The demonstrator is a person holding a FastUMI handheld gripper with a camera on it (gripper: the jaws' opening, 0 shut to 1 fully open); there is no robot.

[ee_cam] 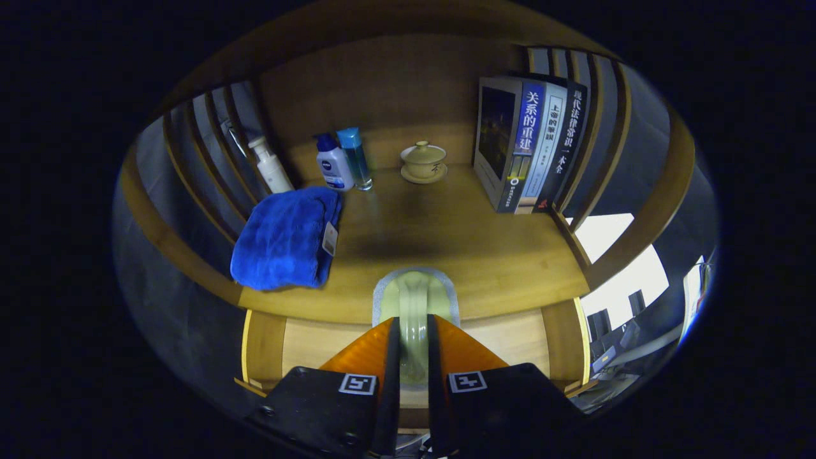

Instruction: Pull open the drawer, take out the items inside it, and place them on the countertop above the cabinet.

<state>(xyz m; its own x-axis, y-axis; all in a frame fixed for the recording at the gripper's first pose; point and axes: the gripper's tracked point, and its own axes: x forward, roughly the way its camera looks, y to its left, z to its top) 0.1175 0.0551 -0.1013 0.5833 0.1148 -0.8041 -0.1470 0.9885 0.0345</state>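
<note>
My gripper [413,322] is shut on a pale green item [414,296] with a grey rim, which stands up between the two fingers. The item's top reaches over the front edge of the wooden countertop [446,236]. Below and around the fingers lies the pulled-out drawer [306,344], its light wooden bottom showing on both sides of them. What sort of thing the green item is I cannot tell.
On the countertop a folded blue towel [287,239] lies at the left. At the back stand a white pump bottle [271,166], two small bottles [344,162] and a lidded cup on a saucer [423,160]. Upright books [529,146] stand at the right. Slatted sides enclose the shelf.
</note>
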